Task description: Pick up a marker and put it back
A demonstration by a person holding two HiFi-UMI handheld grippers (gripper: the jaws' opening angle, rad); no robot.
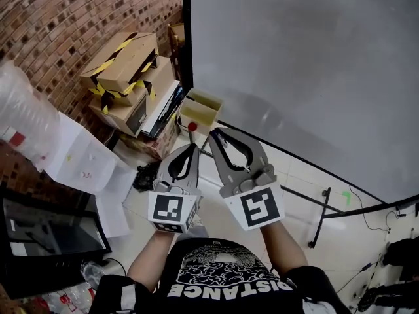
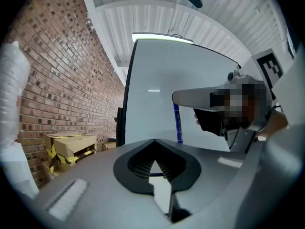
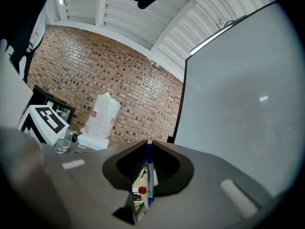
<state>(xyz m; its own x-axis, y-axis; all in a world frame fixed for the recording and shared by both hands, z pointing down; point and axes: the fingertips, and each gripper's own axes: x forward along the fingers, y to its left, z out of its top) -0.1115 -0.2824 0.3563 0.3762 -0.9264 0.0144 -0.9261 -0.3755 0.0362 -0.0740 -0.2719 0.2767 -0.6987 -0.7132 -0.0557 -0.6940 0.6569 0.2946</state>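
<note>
Marker [image 3: 149,175] clamped in right tongs [image 3: 147,143]; left tongs [image 2: 153,141] closed

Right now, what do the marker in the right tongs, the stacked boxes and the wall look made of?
Marker: probably plastic, a smooth blue barrel with a slight sheen and a printed label, clamped in the right tongs.
Stacked boxes: matte brown cardboard, judging by the folded flaps, bound with glossy yellow-black tape.
Wall: rough red-brown brick with visible mortar lines.
</note>
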